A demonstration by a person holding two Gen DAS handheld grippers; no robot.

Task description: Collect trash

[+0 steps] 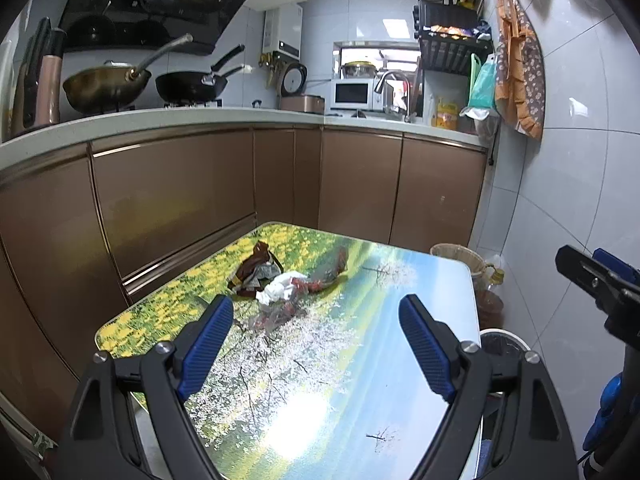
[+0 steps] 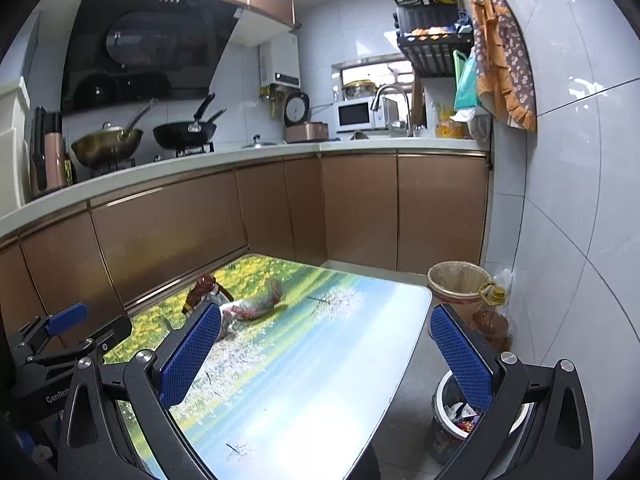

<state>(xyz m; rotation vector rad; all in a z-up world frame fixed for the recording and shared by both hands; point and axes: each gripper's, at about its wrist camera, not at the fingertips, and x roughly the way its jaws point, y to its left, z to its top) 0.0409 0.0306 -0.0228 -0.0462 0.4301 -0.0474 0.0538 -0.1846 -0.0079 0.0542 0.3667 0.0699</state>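
A pile of trash lies on the table with the flower-and-sky print (image 1: pixel 392 360): a brown wrapper (image 1: pixel 256 268), a crumpled white tissue (image 1: pixel 280 286) and a red and clear plastic wrapper (image 1: pixel 320 280). My left gripper (image 1: pixel 316 344) is open and empty, just short of the pile. My right gripper (image 2: pixel 328 356) is open and empty above the table's right part (image 2: pixel 320 380); the pile (image 2: pixel 248 306) sits to its far left. A white trash bin (image 2: pixel 460 412) holding wrappers stands on the floor under its right finger.
A wicker basket (image 2: pixel 458 284) and an oil bottle (image 2: pixel 494 312) stand on the floor beyond the table, by the tiled wall. Brown cabinets (image 1: pixel 180 200) run along the left and back. The counter holds woks (image 1: pixel 108 84) and a microwave (image 1: pixel 354 94).
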